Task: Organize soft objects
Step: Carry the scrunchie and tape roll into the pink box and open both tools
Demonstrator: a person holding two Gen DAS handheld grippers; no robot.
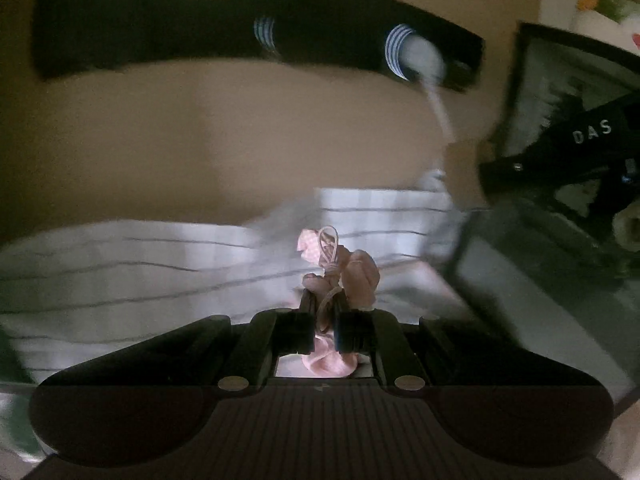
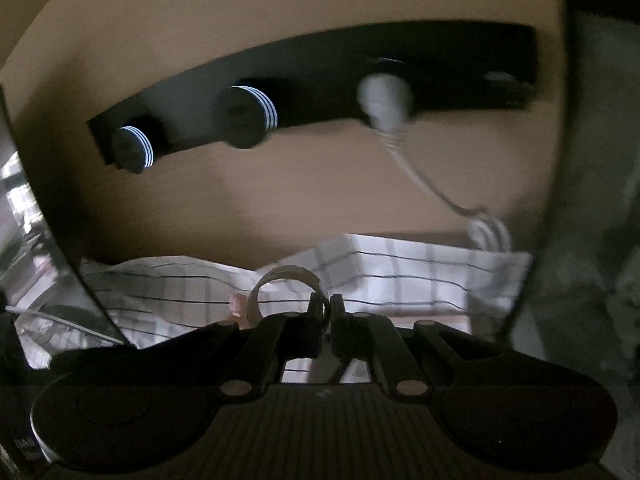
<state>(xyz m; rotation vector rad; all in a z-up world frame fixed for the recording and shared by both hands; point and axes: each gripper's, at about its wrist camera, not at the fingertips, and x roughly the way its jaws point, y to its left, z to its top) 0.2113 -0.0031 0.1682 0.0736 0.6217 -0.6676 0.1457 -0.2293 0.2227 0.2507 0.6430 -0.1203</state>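
Observation:
My left gripper (image 1: pixel 324 300) is shut on a pink gingham fabric piece (image 1: pixel 352 272) with a thin loop cord (image 1: pixel 328 246), held up in front of a white checked cloth bag (image 1: pixel 160 264). My right gripper (image 2: pixel 325 302) is shut on a pale fabric loop (image 2: pixel 280 276) of the same white checked bag (image 2: pixel 400 276). The bag hangs by its white strap (image 2: pixel 424 176) from a peg (image 2: pixel 384 96) on a black wall hook rail (image 2: pixel 320 88). The rail also shows in the left wrist view (image 1: pixel 200 24). Both views are blurred.
Two free black pegs with white rings (image 2: pixel 248 114) (image 2: pixel 132 148) stick out of the rail on the tan wall. A dark framed mirror or glass panel (image 1: pixel 560 92) stands at the right. The right gripper's body, marked DAS (image 1: pixel 592 132), shows there.

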